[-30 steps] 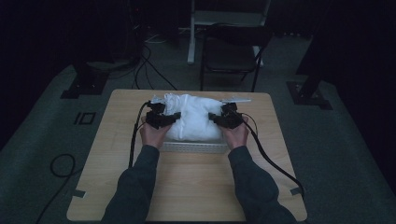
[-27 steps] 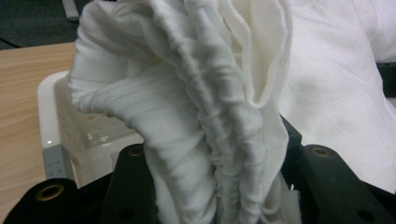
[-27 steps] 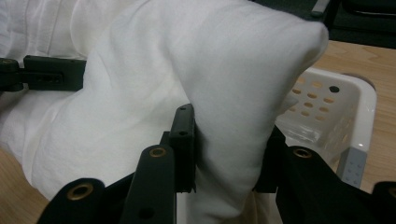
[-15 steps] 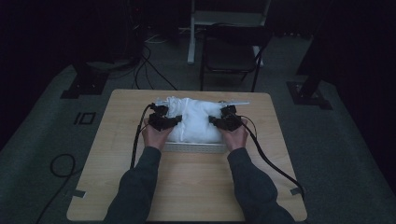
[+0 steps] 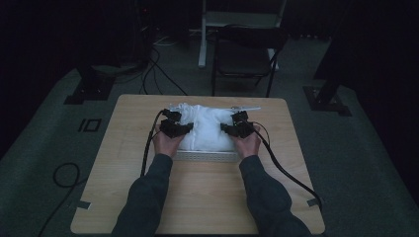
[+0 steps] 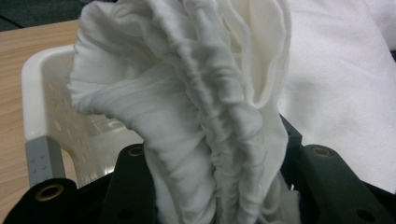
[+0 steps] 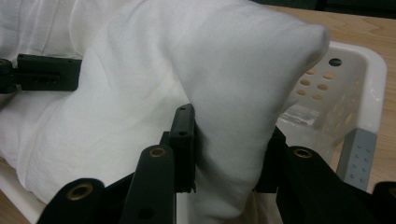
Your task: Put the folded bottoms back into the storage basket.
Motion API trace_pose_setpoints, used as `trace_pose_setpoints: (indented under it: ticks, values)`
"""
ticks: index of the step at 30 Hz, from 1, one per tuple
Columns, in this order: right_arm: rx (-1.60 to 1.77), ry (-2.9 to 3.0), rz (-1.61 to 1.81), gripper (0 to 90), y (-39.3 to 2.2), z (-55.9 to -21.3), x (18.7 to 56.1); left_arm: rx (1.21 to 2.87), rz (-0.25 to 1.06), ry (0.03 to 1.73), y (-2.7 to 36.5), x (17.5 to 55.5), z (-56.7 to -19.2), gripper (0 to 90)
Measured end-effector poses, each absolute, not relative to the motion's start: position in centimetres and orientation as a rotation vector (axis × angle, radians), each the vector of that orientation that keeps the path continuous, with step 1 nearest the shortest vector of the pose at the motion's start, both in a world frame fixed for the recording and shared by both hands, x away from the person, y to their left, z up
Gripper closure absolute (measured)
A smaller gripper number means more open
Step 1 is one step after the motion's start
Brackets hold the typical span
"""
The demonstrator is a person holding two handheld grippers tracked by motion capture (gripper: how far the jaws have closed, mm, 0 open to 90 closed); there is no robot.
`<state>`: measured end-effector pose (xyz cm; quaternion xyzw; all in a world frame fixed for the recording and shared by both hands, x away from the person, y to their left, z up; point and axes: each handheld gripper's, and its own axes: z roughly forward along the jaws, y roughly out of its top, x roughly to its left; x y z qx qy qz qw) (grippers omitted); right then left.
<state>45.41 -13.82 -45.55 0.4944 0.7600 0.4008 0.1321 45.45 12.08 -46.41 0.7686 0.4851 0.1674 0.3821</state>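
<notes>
A white cloth (image 5: 207,129) lies heaped in a white perforated plastic basket (image 5: 207,156) at the middle of the wooden table. My left gripper (image 5: 185,128) bites into the heap's left side and my right gripper (image 5: 225,129) into its right side. In the left gripper view, the left gripper (image 6: 212,158) is shut on a bunched, ribbed fold of the cloth (image 6: 205,116), beside a basket corner (image 6: 42,84). In the right gripper view, the right gripper (image 7: 231,135) is shut on a smooth fold of cloth (image 7: 224,93) above the basket rim (image 7: 355,93). The left gripper (image 7: 46,74) shows farther off.
The table (image 5: 197,197) has bare wood in front of the basket and on both sides. Behind its far edge stands a dark chair (image 5: 247,54). Stand bases (image 5: 326,101) and cables (image 5: 64,173) lie on the dark floor. A black cable (image 5: 286,173) trails from the right gripper across the table.
</notes>
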Motion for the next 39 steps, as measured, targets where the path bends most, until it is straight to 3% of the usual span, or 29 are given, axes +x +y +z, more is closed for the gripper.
trace_pose_setpoints:
  ticks: [9, 16, 25, 29, 35, 39]
  values:
    - [1.47, 2.238, 1.104, 67.3, -13.6, -46.6, 45.7, 2.063, 0.521, 1.266, 10.6, 45.0, -47.2, 54.2]
    - [1.535, 2.234, 0.985, 54.8, -13.8, -47.5, 46.0, 2.146, 0.537, 1.366, 10.1, 45.0, -48.3, 37.5]
    - [1.462, 2.175, 0.996, 49.0, -14.8, -46.2, 45.1, 2.037, 0.505, 1.372, 12.4, 44.4, -47.6, 32.2]
    - [1.446, 2.146, 1.019, 48.4, -15.1, -45.8, 44.6, 1.991, 0.544, 1.353, 13.2, 43.9, -46.9, 33.8]
    - [1.405, 2.121, 1.033, 49.0, -15.6, -45.3, 43.8, 1.936, 0.627, 1.36, 14.5, 43.1, -46.0, 52.0]
    - [1.364, 2.111, 1.054, 51.1, -16.1, -45.1, 42.6, 1.876, 0.638, 1.344, 15.9, 42.0, -46.2, 55.2]
